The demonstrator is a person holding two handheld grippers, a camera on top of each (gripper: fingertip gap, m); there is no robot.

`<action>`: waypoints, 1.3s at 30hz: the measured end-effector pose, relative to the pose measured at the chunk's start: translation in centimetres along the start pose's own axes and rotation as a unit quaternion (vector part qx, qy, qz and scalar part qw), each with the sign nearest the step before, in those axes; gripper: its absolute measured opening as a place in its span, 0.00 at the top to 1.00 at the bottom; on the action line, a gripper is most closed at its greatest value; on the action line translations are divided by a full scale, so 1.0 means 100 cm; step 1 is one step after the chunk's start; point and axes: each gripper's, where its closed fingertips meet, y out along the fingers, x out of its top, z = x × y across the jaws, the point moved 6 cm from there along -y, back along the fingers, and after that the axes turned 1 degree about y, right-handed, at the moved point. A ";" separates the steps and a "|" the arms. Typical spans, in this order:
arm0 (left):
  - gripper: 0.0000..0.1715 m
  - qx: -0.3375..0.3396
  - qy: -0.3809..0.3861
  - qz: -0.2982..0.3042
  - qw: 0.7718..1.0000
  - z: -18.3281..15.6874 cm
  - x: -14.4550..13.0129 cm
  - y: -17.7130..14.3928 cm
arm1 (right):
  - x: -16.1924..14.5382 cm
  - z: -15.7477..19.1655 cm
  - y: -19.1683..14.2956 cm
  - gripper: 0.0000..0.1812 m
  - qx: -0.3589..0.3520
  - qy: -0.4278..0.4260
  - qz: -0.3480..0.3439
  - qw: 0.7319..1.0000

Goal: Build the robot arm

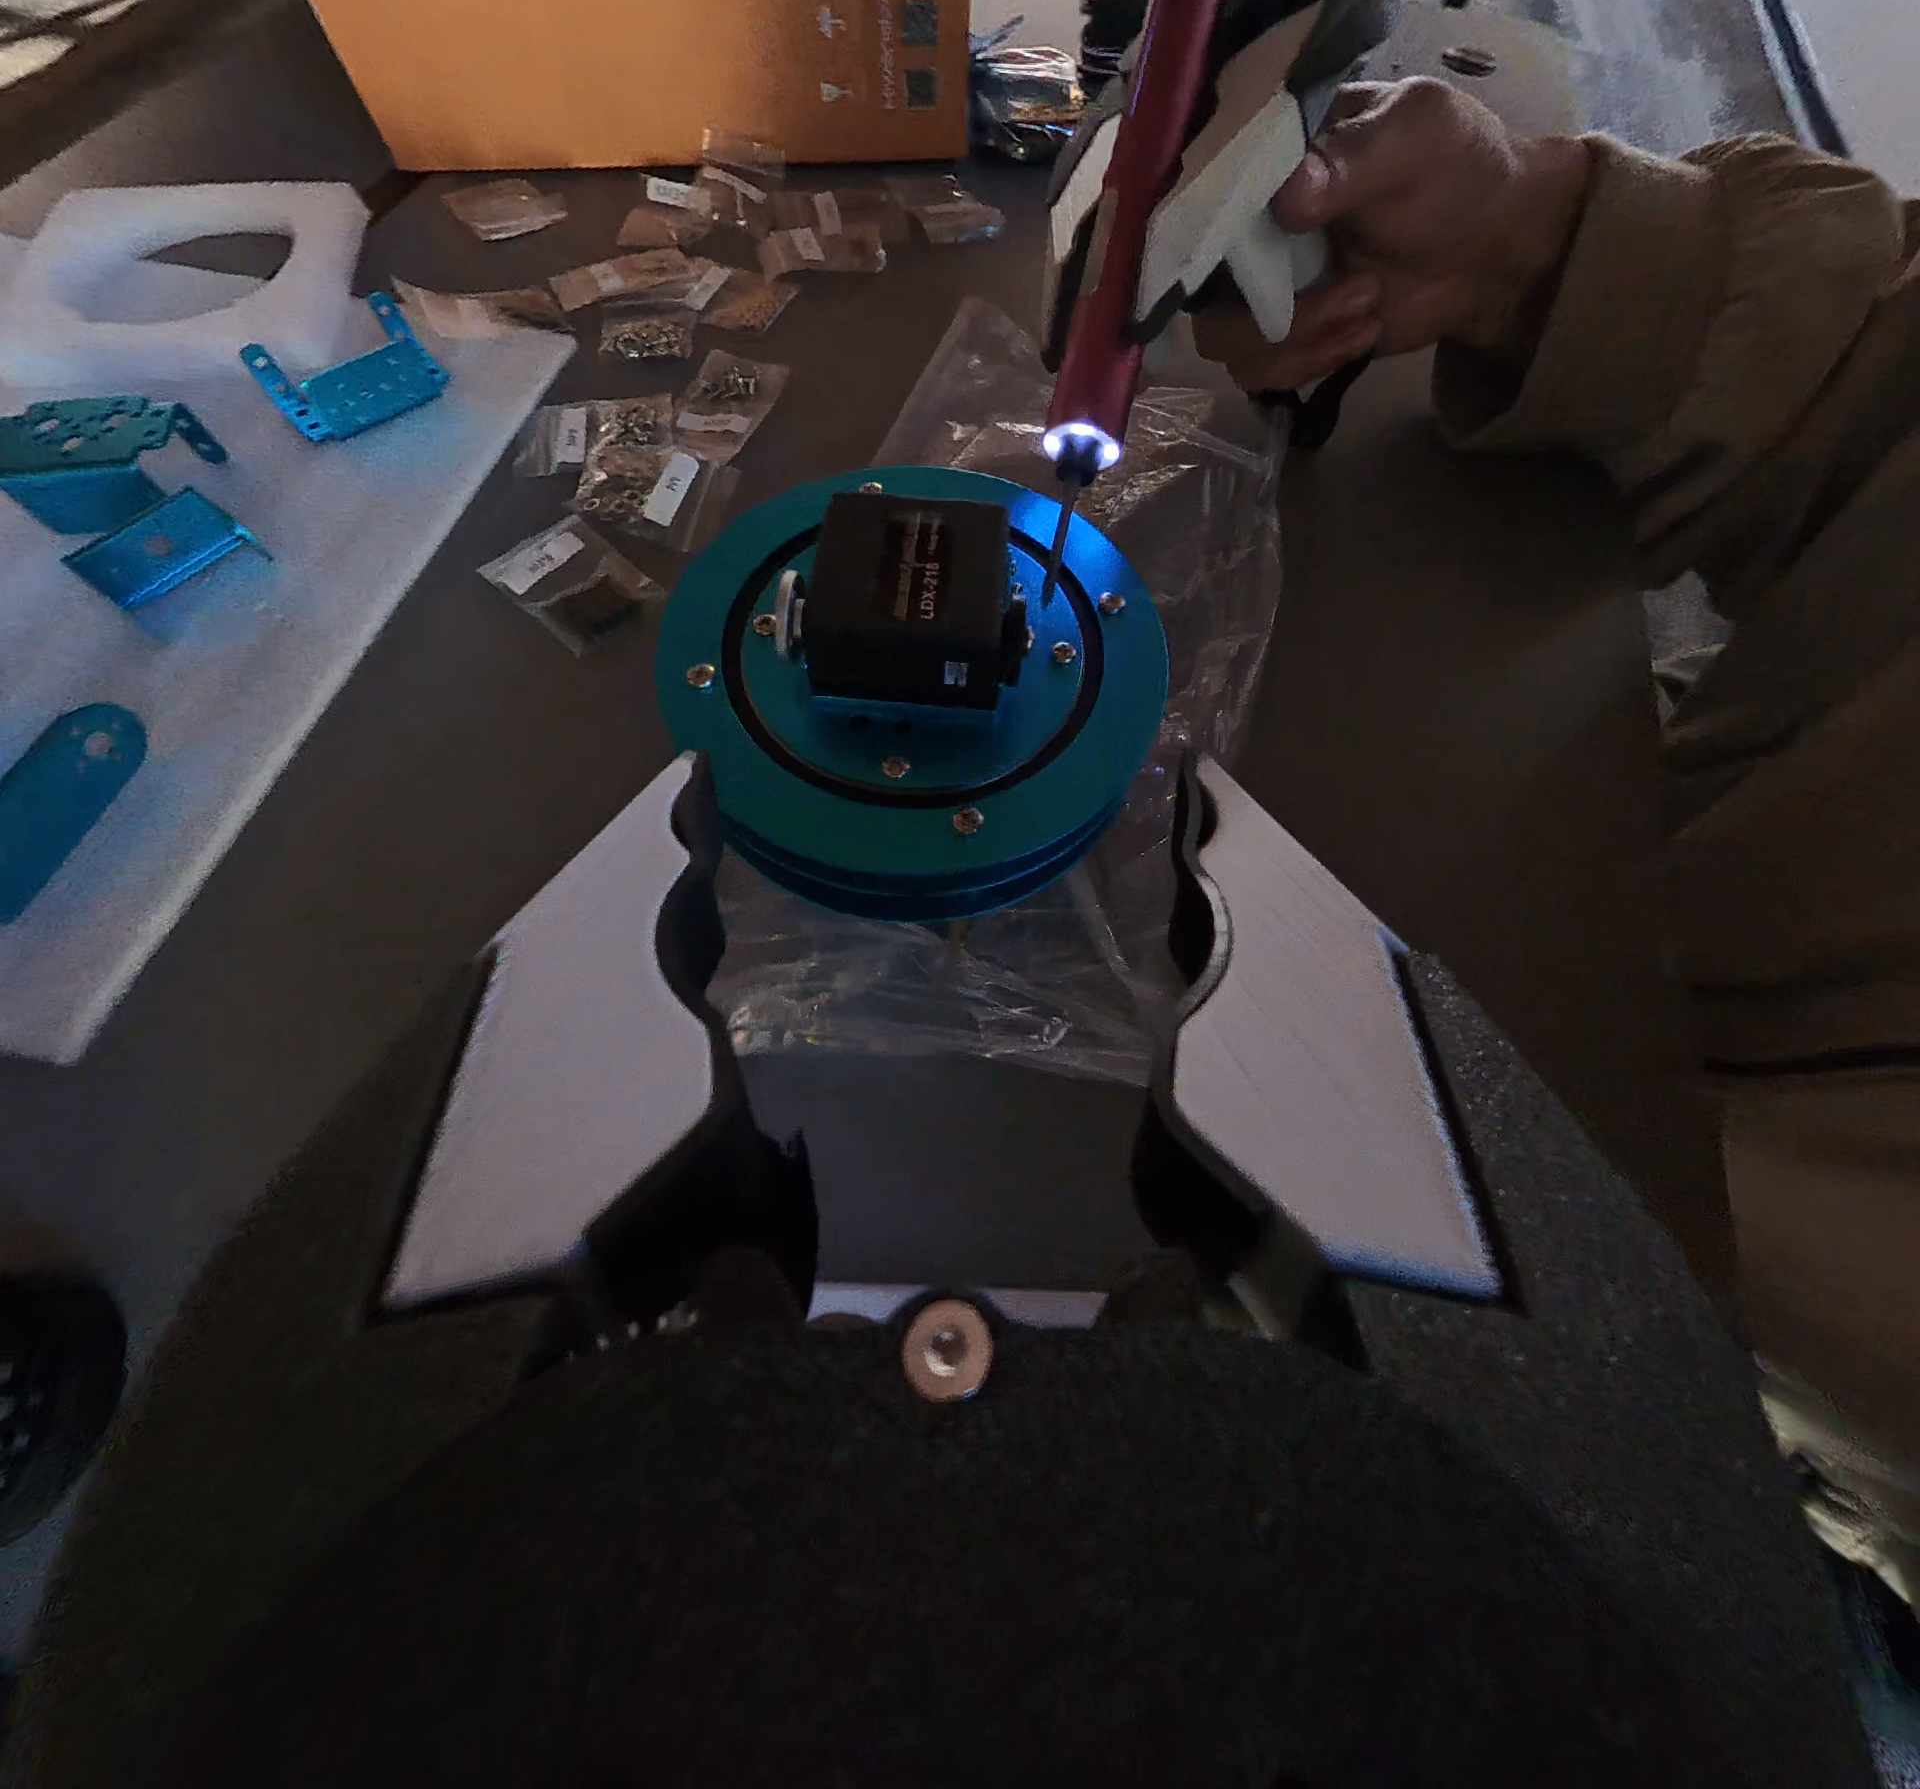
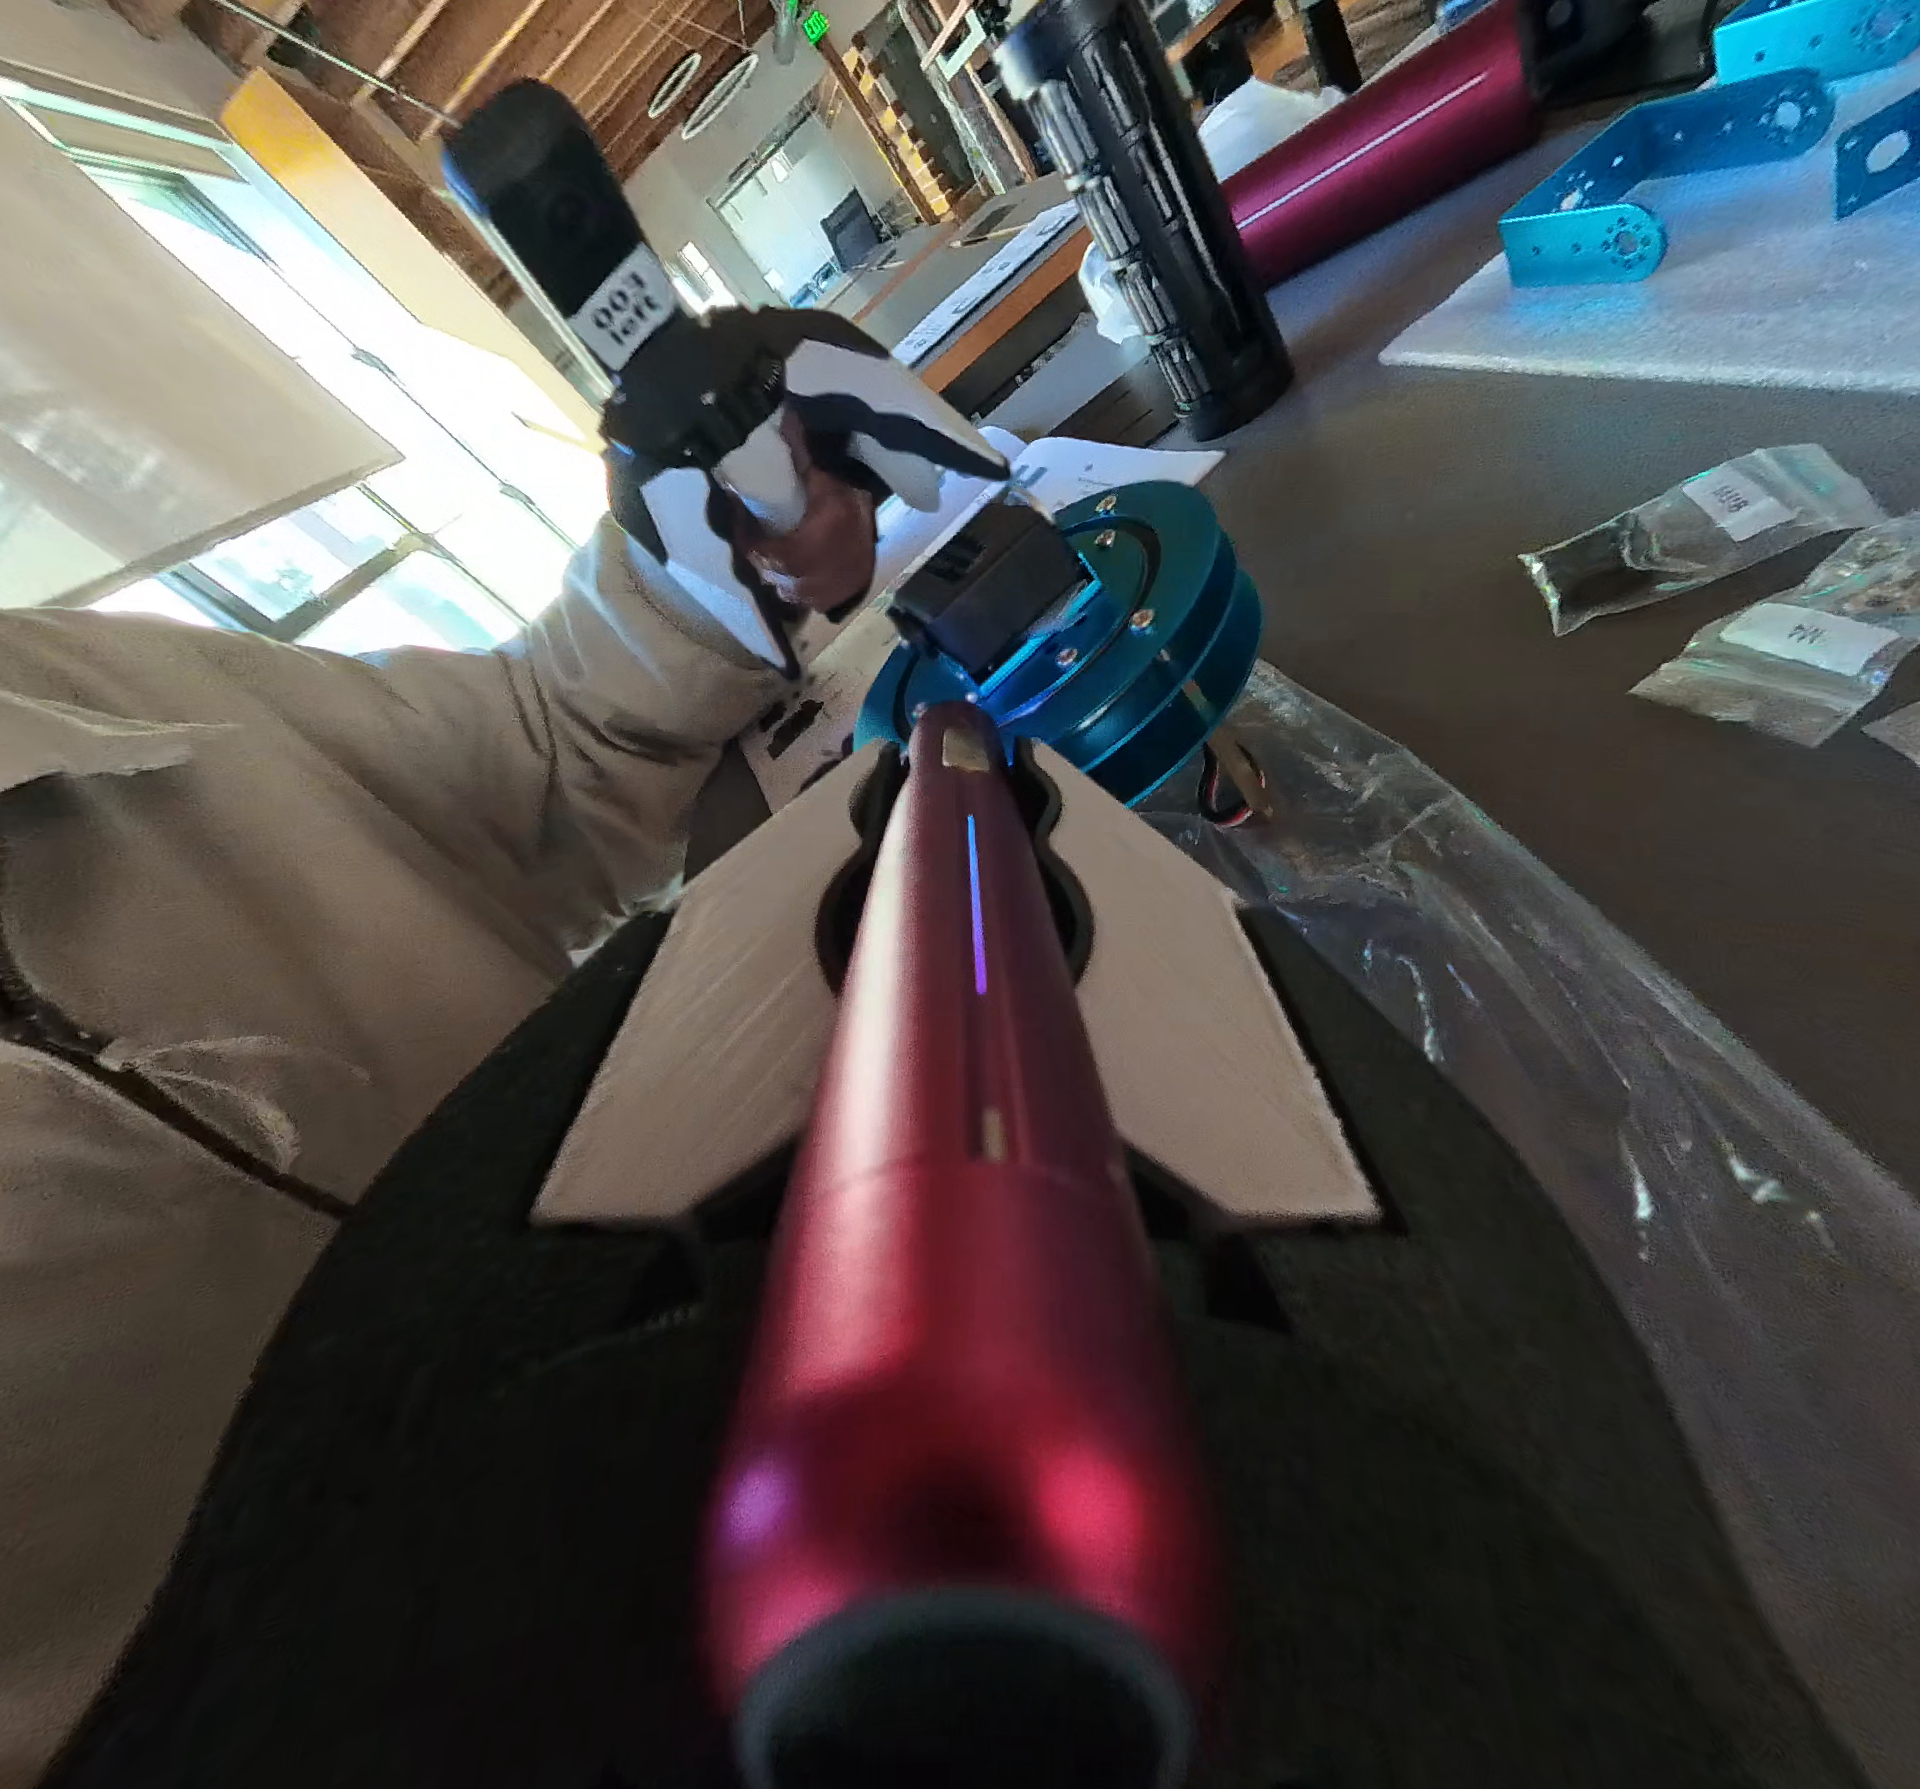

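Left gripper (image 1: 940, 804) sits low centre in the left wrist view, jaws spread wide. The blue round turntable base (image 1: 912, 690) lies straight ahead, its near rim between the two fingertips. Whether the tips touch the rim, cannot tell.

One black servo (image 1: 906, 609) stands on top of the base, centre frame.

Right gripper (image 2: 956, 783) is clamped on one red electric screwdriver (image 2: 956, 1168). Its long axis runs along the fingers, pointing up-frame at the base. In the left wrist view the same driver comes down steeply from the upper right, tip light on. Its thin bit (image 1: 1062, 544) meets the inner ring just right of the servo. So the right gripper carries the tool and the left is the one nearer the base rim.

Counts, left wrist view:
- Brass-coloured screw heads visible on the base: about six.
- Blue metal brackets (image 1: 348, 373) on the white foam sheet (image 1: 312, 596), left side: four seen.
- One orange cardboard box (image 1: 634, 46), top.
- Small hardware bags (image 1: 665, 482), centre-left: a dozen or more, too overlapped to count.
- One clear plastic bag (image 1: 935, 981) under the base.

Right wrist view, upper right: one black cylinder (image 2: 1143, 212) and one red tube (image 2: 1371, 160) behind it.
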 end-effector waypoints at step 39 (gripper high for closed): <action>0.68 -0.045 0.003 -0.140 0.989 -0.070 0.017 -0.014 | -0.034 0.129 0.009 0.89 -0.093 -0.054 -0.180 0.978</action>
